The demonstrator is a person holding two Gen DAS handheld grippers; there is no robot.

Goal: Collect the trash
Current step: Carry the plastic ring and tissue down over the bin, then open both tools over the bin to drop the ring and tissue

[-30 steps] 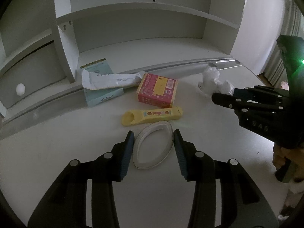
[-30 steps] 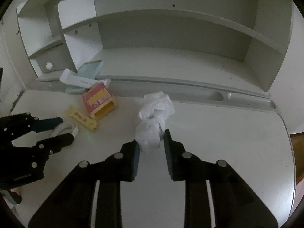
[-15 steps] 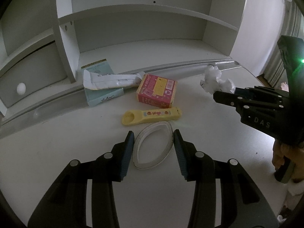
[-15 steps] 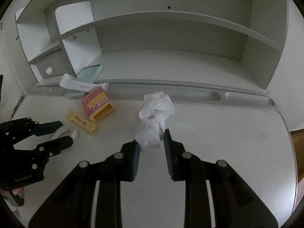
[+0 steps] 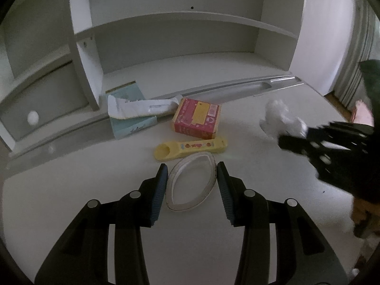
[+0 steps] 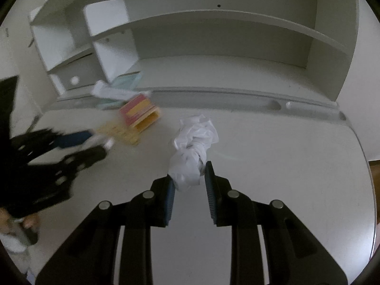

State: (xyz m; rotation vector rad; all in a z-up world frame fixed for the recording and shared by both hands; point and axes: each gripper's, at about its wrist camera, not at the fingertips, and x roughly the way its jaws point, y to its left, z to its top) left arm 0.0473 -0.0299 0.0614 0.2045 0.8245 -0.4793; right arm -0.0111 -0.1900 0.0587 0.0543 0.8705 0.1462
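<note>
My left gripper (image 5: 190,166) is shut on a white squashed tape ring (image 5: 191,184), pinched into an oval between the pads, above the desk. My right gripper (image 6: 188,174) is shut on a crumpled white tissue (image 6: 193,147) and holds it above the desk. The tissue also shows in the left wrist view (image 5: 279,117), with the right gripper (image 5: 287,141) at the right. On the desk lie a yellow wrapper (image 5: 190,148), a red and yellow box (image 5: 197,118) and a white wrapper (image 5: 140,108) on a teal booklet (image 5: 129,124).
A white desk (image 6: 273,166) with a shelf hutch (image 5: 180,21) at the back and a pen groove (image 5: 237,87) along its base. A small drawer with a round knob (image 5: 32,118) is at the left. The left gripper appears blurred in the right wrist view (image 6: 95,144).
Both grippers have lifted with their loads. The right gripper has moved back and up with the tissue, and the views are blurred by motion.
</note>
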